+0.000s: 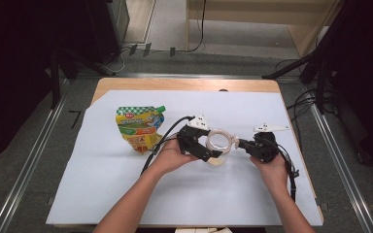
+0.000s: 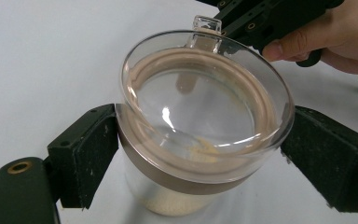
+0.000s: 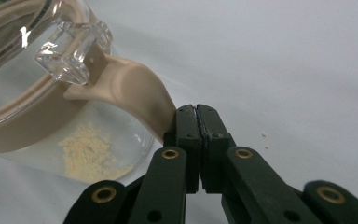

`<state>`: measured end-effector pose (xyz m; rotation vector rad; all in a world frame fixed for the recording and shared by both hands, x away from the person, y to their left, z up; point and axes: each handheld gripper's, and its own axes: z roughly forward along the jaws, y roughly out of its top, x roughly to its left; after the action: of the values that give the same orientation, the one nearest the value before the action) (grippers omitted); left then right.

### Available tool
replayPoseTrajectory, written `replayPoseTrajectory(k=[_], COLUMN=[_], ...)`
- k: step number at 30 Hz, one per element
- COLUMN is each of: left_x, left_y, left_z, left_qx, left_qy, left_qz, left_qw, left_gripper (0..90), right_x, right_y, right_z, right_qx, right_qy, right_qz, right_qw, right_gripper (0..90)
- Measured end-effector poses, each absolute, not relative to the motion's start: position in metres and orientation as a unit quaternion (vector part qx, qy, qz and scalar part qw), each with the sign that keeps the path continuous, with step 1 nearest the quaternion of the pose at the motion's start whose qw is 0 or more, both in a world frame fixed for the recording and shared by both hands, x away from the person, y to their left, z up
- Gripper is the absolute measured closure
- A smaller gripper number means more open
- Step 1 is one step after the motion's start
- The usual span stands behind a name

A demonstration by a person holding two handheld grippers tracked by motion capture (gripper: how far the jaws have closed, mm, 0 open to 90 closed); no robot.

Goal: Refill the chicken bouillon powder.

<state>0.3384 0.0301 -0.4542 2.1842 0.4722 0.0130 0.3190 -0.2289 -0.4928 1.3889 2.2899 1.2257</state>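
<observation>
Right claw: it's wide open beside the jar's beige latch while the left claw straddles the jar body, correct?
Not quite. The right claw is shut, its tips against the beige latch, as the right gripper view shows. The left claw does straddle the jar.

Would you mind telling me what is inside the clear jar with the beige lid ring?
Inside the jar, a small heap of pale yellow powder lies on the bottom. The beige lid ring hides part of the upper wall, so anything clinging there cannot be seen.

Clear jar (image 2: 200, 116), tan band; yellow-green checked pouch (image 1: 139, 127).
</observation>
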Motion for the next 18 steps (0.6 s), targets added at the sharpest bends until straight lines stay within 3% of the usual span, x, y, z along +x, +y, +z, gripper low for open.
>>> replayPoseTrajectory(k=[18], left_x=[0.337], left_y=[0.018], left_z=[-0.462], left_qx=[0.892], left_qy=[0.172], left_qz=[0.035], left_qw=[0.416], left_gripper=[10.1], right_x=[0.319], right_y=[-0.229], right_z=[-0.492], right_qx=[0.472], right_qy=[0.772], right_qz=[0.414], right_qw=[0.097], right_gripper=[89.1])
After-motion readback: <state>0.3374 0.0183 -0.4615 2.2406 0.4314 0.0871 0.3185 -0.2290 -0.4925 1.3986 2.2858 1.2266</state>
